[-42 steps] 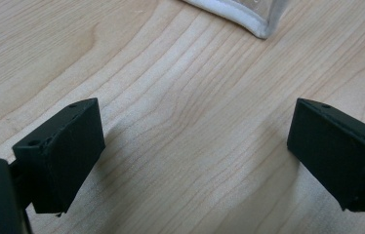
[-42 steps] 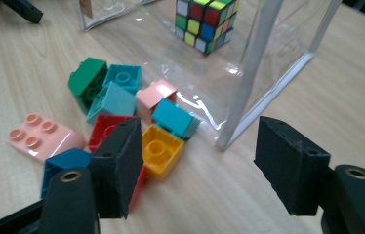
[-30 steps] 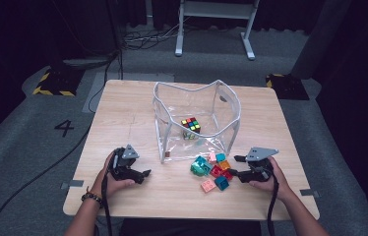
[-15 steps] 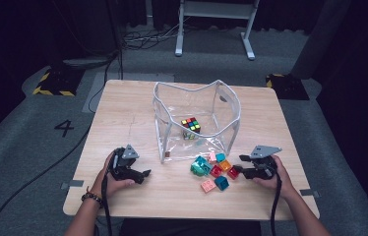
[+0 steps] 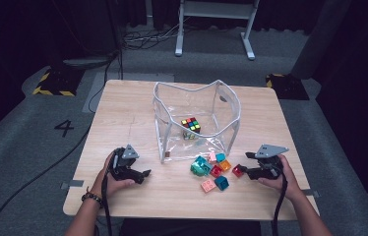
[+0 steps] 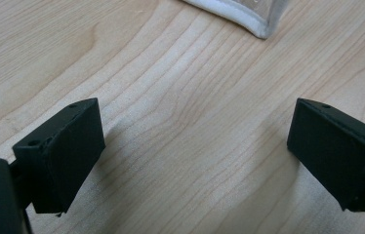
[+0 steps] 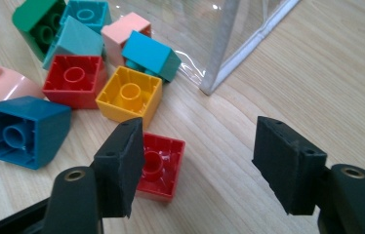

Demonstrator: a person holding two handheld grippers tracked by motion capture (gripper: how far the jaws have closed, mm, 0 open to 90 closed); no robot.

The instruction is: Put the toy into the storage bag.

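right gripper [image 7: 197, 165]: jaws apart and just been opening wider, nothing pinched; bare wood shows between them
red block [image 7: 158, 165]: lying hollow side up on the table, mostly tucked behind the left-hand jaw in the right gripper view, just beside that pad, can't tell if it's touching
rest of the pile: yellow block [image 7: 129, 100], another red one [image 7: 73, 80] and a dark blue block [image 7: 22, 129] a bit further out, all loose on the wood
clear bag [image 5: 199, 120]: stands open beyond the pile, a puzzle cube [image 5: 190, 125] sitting inside
left gripper [image 5: 140, 174]: well apart from the blocks, resting near the table's front edge, jaws wide with only wood grain between
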